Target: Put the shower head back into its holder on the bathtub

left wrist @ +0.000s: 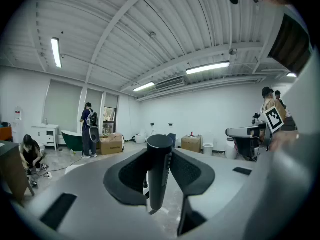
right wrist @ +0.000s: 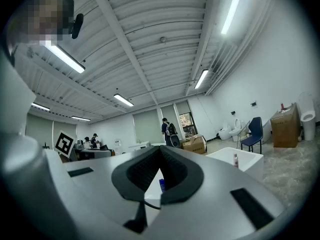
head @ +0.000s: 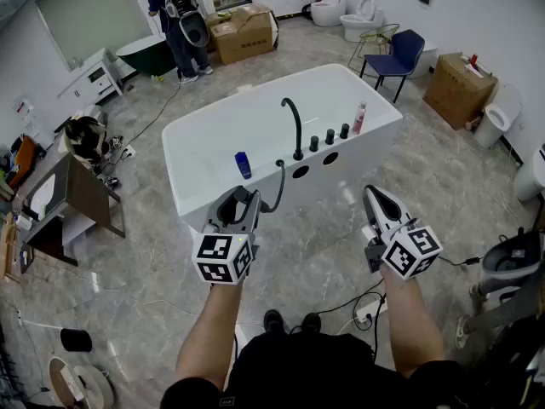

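At lower centre, the left gripper (head: 243, 201) clamps the black shower head (left wrist: 159, 174). At lower right, the right gripper (head: 373, 194) has its jaws together, empty, near the bathtub (head: 255, 122).

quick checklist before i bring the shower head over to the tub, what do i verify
1. Shower head gripped by the left gripper: ok, its jaws press on the handle.
2. Right gripper free: ok, jaws together, nothing held.
3. Hose untangled: ok, a single curve runs to the bathtub.
4. Holder located: cannot tell which opening near the faucet takes the head.
5. Approach clear: not ok, a blue bottle stands on the rim just ahead of the left gripper.
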`<state>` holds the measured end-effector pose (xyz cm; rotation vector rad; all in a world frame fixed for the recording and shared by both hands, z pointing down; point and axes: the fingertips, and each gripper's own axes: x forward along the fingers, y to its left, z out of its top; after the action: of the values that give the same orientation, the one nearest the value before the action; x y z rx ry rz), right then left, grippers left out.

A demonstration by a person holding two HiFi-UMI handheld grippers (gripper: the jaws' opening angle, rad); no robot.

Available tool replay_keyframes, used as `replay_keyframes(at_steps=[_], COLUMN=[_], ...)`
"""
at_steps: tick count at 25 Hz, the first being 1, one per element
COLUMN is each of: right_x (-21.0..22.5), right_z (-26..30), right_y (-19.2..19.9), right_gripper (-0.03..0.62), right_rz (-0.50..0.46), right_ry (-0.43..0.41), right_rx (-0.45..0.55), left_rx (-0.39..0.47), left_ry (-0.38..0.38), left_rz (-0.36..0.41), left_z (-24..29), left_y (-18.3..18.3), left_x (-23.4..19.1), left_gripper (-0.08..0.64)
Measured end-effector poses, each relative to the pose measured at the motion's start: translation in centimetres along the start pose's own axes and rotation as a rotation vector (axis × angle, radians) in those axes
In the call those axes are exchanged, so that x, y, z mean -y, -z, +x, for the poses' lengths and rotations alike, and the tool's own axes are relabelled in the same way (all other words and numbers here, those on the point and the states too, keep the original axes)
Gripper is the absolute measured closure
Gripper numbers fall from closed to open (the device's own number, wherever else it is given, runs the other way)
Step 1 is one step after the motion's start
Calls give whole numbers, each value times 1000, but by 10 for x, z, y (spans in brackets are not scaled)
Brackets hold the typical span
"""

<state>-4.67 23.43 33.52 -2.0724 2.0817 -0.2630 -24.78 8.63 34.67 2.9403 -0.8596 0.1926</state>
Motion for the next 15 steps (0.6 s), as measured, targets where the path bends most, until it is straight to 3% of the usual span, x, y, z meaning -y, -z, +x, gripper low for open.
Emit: replay_keyframes(at_steps=[15], right_x=[-8], right_z=[-2], right_y=[-7], right_gripper=[580], right_rz=[-68], right_ry=[-48], right_rx=[2], left_rx=[21], left_ry=[12], left_rz=[-6], left_z=[-6], left_y=[-14], left_x=[5], left_gripper=[410])
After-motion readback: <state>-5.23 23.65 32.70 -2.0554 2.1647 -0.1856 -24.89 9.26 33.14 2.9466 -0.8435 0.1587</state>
